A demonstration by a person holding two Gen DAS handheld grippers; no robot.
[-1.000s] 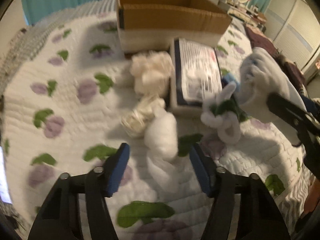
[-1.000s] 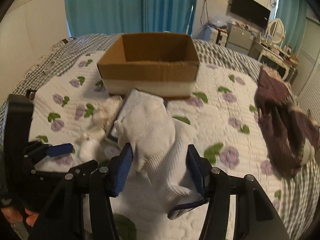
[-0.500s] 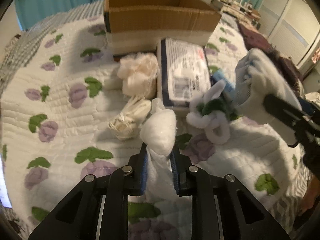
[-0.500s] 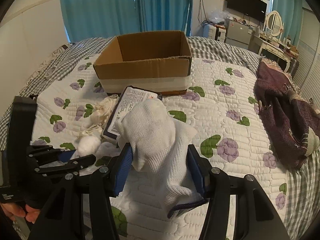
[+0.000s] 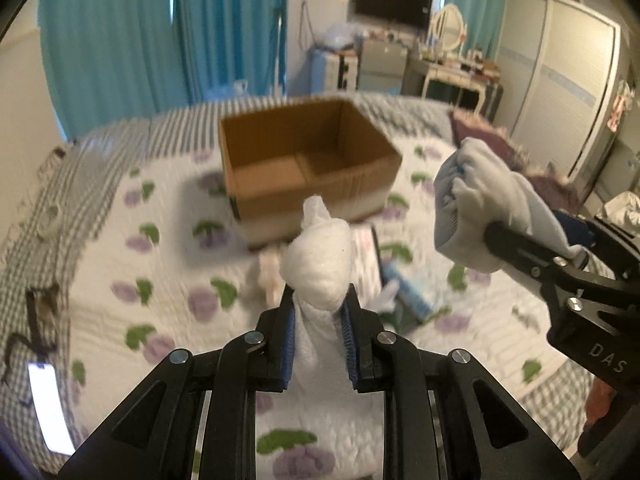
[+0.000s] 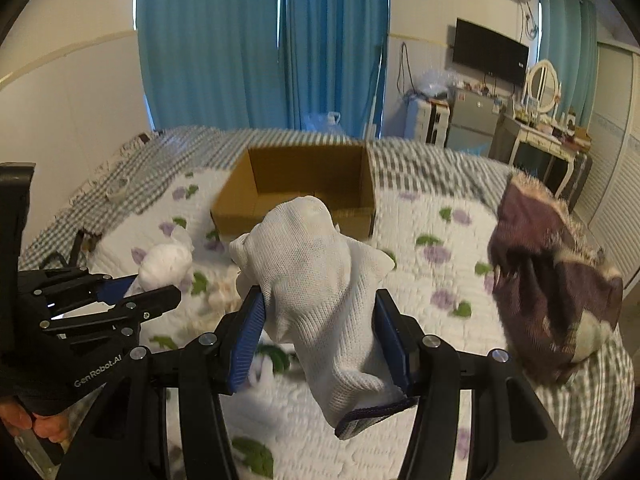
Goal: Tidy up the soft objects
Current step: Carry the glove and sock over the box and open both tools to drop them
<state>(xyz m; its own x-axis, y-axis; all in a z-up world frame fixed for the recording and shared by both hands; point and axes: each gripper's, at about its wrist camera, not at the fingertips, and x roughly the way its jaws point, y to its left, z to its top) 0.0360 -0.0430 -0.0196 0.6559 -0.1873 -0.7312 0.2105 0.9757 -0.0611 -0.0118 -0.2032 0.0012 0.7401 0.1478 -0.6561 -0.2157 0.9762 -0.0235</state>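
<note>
My left gripper [image 5: 319, 312] is shut on a white knotted cloth bundle [image 5: 320, 256] and holds it above the bed; the bundle also shows in the right wrist view [image 6: 164, 266]. My right gripper [image 6: 320, 312] is shut on a white knit glove [image 6: 316, 276], also lifted; the glove shows in the left wrist view [image 5: 476, 208] at the right. An open, empty cardboard box [image 5: 308, 160] stands on the quilt ahead of both grippers, also in the right wrist view [image 6: 296, 196].
Below on the flowered quilt [image 5: 160, 264] lie a cream cloth bundle [image 5: 270, 276], a packaged item [image 5: 366, 252] and a blue-white thing [image 5: 412, 296]. A maroon cloth [image 6: 552, 280] lies at the bed's right. A phone [image 5: 48, 404] rests at the left edge.
My left gripper closed on the white bundle and lifted it off the quilt toward the box. My right gripper rose with the glove.
</note>
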